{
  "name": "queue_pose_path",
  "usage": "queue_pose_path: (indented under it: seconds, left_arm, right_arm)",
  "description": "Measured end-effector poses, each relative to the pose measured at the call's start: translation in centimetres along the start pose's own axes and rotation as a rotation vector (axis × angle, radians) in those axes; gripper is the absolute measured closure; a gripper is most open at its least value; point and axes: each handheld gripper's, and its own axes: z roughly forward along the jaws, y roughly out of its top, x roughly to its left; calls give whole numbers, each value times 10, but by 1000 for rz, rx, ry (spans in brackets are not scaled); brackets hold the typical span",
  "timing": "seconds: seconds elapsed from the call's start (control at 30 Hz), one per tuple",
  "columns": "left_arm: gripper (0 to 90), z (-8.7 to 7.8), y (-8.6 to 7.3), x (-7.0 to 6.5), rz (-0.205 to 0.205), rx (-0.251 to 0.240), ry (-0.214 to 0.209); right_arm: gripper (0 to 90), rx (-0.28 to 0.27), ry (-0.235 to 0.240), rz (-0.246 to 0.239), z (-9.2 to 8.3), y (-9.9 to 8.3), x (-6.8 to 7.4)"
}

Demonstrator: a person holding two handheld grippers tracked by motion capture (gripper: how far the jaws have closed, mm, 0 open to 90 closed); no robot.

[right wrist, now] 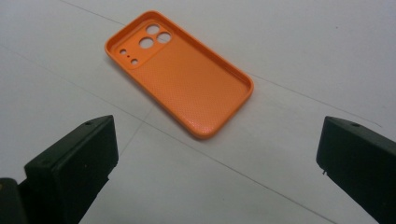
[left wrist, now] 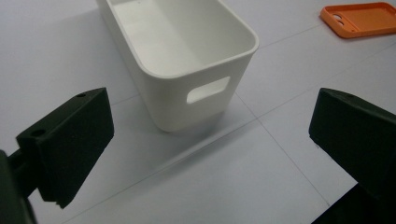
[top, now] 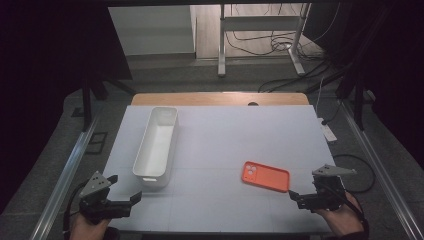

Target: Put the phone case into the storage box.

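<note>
An orange phone case [top: 266, 176] lies hollow side up on the white table [top: 225, 135], right of centre near the front. My right gripper [top: 299, 197] sits just right of it, open and holding nothing. In the right gripper view the case [right wrist: 182, 74] lies ahead of the wide-apart jaws of that gripper [right wrist: 217, 158], camera cut-outs at its far end. A long white bin [top: 156, 145] stands empty at the left. My left gripper [top: 126, 187] is open at the front left, a little short of the bin's near end [left wrist: 187, 60]. Its own view shows the gripper [left wrist: 210, 140] empty.
The orange case [left wrist: 362, 18] also appears at the top right of the left gripper view. A wooden strip [top: 220, 98] runs along the table's far edge. Beyond it are a desk frame [top: 260, 22] and floor cables [top: 280, 45]. A white power strip [top: 328, 132] lies off the right edge.
</note>
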Motion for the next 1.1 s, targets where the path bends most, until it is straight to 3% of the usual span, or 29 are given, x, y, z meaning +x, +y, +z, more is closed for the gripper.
queue_pose_path:
  seconds: [0.5, 1.1]
  left_arm:
    - [7, 0, 0, 0, -3, 3, -4]
    - [12, 1, 1, 0, -1, 8, -2]
  right_arm:
    - [0, 27, 30, -5, 12, 13, 0]
    - [0, 37, 16, -30, 28, 27, 1]
